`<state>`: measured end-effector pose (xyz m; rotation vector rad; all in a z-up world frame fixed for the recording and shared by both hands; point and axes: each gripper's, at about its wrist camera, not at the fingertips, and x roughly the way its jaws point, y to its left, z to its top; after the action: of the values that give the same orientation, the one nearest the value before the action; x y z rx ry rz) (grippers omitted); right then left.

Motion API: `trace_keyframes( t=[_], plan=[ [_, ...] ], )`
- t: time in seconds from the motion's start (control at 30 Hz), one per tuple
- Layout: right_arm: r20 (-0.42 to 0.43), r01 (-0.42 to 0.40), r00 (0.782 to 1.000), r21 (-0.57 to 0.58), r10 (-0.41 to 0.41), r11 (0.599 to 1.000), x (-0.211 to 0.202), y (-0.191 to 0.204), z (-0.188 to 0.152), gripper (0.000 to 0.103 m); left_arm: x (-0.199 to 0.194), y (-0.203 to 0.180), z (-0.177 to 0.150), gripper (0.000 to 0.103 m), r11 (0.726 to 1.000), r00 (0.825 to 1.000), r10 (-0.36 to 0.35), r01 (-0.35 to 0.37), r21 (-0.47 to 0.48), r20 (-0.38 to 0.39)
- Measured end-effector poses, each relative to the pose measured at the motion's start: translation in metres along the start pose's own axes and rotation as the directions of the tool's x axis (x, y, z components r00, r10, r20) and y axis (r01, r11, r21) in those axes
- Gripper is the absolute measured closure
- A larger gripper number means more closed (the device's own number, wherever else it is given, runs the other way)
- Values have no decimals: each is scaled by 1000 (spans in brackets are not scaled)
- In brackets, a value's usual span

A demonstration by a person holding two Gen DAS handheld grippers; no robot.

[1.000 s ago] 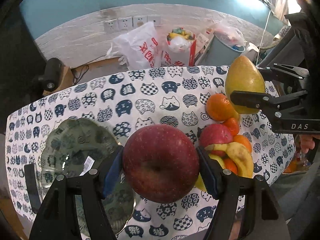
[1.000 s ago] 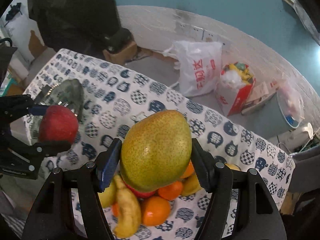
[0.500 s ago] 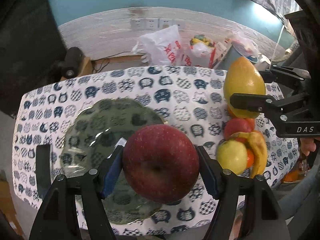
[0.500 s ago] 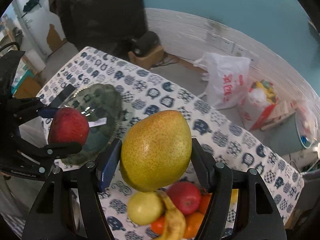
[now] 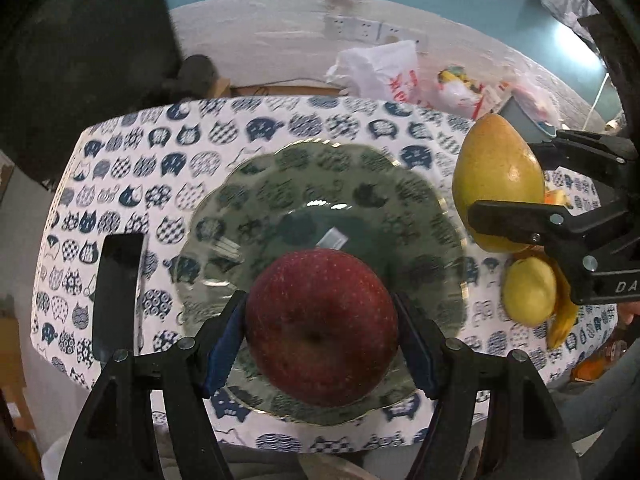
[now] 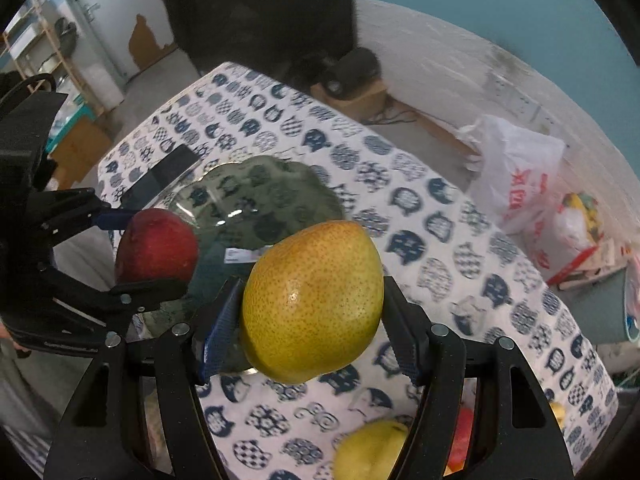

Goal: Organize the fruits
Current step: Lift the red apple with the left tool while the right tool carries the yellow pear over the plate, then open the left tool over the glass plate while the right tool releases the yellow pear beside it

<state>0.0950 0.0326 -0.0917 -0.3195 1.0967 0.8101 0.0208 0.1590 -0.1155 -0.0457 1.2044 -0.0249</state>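
fruits are the matter here: a round dark-red apple (image 5: 322, 326) sits clamped between the blue-padded jaws of the left gripper (image 5: 320, 340), and a plump yellow-green speckled pear (image 6: 312, 300) is pinched the same way in the right gripper (image 6: 310, 320). both pairs of jaws are closed on their fruit, pads pressing on opposite flanks, neither fruit resting on anything. the apple hangs over the near part of a dark green translucent glass plate with a scalloped rim (image 5: 280, 160), which lies on a white tablecloth printed with blue cat faces (image 5: 120, 184). the pear is held above the cloth just beside the plate's right edge. a small pile of other fruit, among it a pale yellow-green round fruit (image 5: 528, 292) and a banana (image 5: 562, 320), lies on the cloth to the right, well clear of the plate.

both fruits look firm and fairly heavy for their size, with smooth waxy skin that could slip if the pinch loosens. the apple is held across its widest girth, which seems the safest place. the pear tapers, so a grip on its fat lower body, as here, should hold better than one near the neck. hard squeezing would likely bruise the pear first. the glass plate is brittle, so each fruit probably wants lowering until it touches before release, and round fruit may roll toward the rim.
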Motion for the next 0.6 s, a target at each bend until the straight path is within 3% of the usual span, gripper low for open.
trace_keyframes(
  t=[0.27, 0.6],
  plan=[
    [-73, -30, 997, -36, 27, 999, 38, 26, 8, 35, 18, 26, -11, 30, 999, 999, 14, -15, -37, -46],
    [-169, -28, 985, -72, 15, 997, 76, 36, -3, 35, 39, 24, -26, 30, 1000, 993, 3, -5, -16, -116]
  ],
)
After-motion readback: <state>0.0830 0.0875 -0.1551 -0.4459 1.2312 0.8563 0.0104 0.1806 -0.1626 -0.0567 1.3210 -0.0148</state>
